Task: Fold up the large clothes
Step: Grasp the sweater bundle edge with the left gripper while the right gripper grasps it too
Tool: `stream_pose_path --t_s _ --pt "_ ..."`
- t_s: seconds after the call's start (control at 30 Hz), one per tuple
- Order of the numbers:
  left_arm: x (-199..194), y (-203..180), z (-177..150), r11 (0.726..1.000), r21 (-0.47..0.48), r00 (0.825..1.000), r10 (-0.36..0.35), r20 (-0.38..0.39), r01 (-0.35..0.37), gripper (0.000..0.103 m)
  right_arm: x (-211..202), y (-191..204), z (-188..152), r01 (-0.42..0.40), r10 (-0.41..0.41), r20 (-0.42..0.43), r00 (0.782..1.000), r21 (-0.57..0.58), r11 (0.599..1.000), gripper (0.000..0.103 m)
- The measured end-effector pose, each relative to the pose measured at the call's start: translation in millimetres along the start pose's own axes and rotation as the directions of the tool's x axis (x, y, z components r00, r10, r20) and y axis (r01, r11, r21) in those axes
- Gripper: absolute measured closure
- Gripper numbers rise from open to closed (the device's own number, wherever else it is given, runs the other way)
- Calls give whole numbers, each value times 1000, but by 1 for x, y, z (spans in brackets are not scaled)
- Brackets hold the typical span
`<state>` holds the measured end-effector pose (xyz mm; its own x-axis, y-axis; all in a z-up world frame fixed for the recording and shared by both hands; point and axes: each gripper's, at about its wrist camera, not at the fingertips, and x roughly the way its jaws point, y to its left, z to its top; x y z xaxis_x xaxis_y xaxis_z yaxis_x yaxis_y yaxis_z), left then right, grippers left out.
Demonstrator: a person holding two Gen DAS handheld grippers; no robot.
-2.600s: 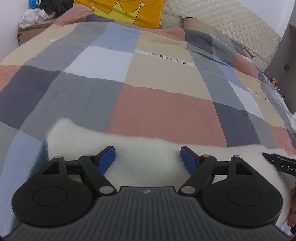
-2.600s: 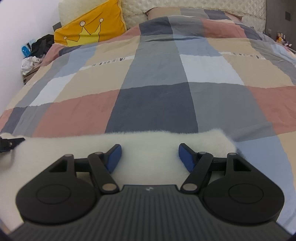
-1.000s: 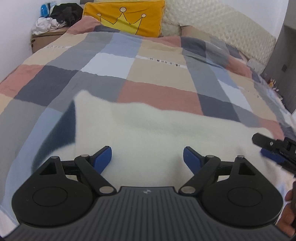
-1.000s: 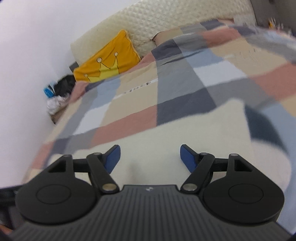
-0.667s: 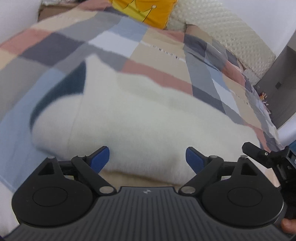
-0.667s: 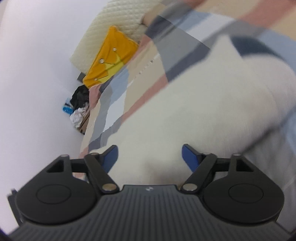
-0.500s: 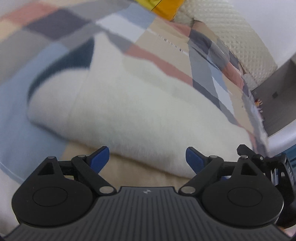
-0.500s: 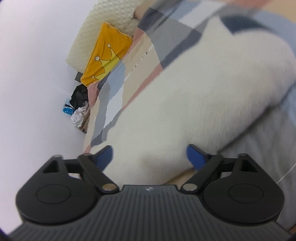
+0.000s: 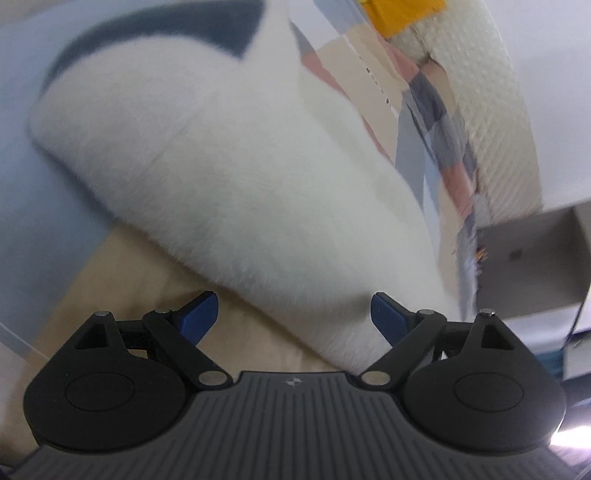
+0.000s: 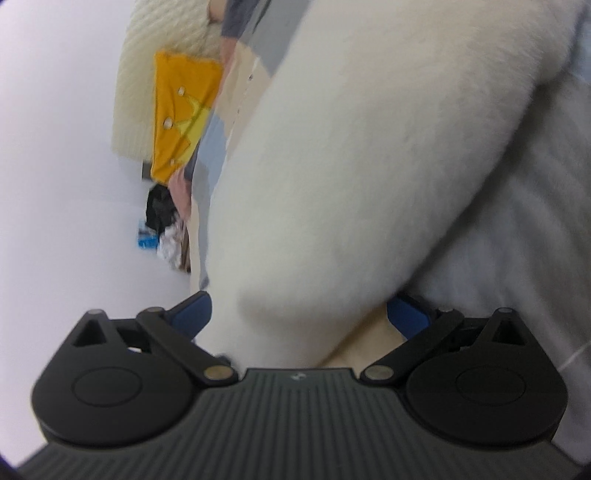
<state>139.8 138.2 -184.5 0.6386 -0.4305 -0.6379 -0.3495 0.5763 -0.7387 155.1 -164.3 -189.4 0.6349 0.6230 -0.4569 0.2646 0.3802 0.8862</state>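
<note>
Ahead of both pairs of jaws, and filling most of each wrist view, the patchwork duvet (image 9: 48, 192) is spread, with the white fleece garment (image 9: 236, 177) laid on it as a thick folded roll. The garment's long axis is seen to run from ahead of the left gripper (image 9: 291, 314) across to ahead of the right gripper (image 10: 299, 314), its rounded fold edge turned toward both tools; a dark blue patch (image 9: 177, 33) shows at its far end in the left view. Beyond it, past the jaws, a cream quilted headboard (image 9: 491, 110) and a yellow crown cushion (image 10: 181, 110) are seen, and smaller still a heap of dark and white clutter (image 10: 162, 225) by the wall. The left jaws are spread wide and nothing is pinched: the near edge of the roll lies just ahead of them, close by one blue pad. The right jaws are opening, near their widest, and the fleece edge is lodged between them without being pressed, though blur makes contact with the pads hard to rule out. The step in hand is judged to be the start of a fresh fold, with both tools brought low at the near edge. What is called for next is probably that each jaw be slid under that edge and closed on it, so the roll can be lifted together and turned over away from the jaws.
</note>
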Motion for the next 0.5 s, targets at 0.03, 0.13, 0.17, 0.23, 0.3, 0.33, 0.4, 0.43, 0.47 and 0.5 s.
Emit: stream_pose_path --t_s 0.03,0.13,0.17,0.23,0.3,0.33,0.4,0.43,0.47,0.5 --pt "0 4 1 1000 -26 1000 -9 6 9 11 1 -1 3 -5 5 10 1000 18 1000 0" --pt "-4 17 6 990 -122 997 -65 45 70 11 0 -4 10 -20 17 60 998 61 998 0" --pt "-6 22 7 982 -160 994 -98 53 105 11 -2 -6 12 -22 16 80 997 76 997 0" --pt "-7 34 9 958 -239 987 -149 62 160 11 -3 -12 18 -44 31 104 994 126 991 0" --pt "-8 43 10 943 -289 986 -149 80 166 11 -6 -20 22 -62 39 133 990 176 982 0" --pt "-8 47 10 937 -308 986 -141 92 163 11 -7 -23 24 -68 39 147 988 194 979 0" --pt "-11 53 12 927 -335 984 -133 118 166 11 -10 -24 26 -74 39 170 985 208 975 0" --pt "-13 54 13 924 -344 983 -127 135 167 11 -11 -24 28 -70 33 180 983 203 977 0" --pt "-15 55 15 923 -347 982 -117 151 163 12 -12 -22 28 -66 27 191 981 199 978 0" --pt "-17 56 17 924 -349 981 -107 161 157 12 -14 -21 28 -64 23 204 979 199 978 0"
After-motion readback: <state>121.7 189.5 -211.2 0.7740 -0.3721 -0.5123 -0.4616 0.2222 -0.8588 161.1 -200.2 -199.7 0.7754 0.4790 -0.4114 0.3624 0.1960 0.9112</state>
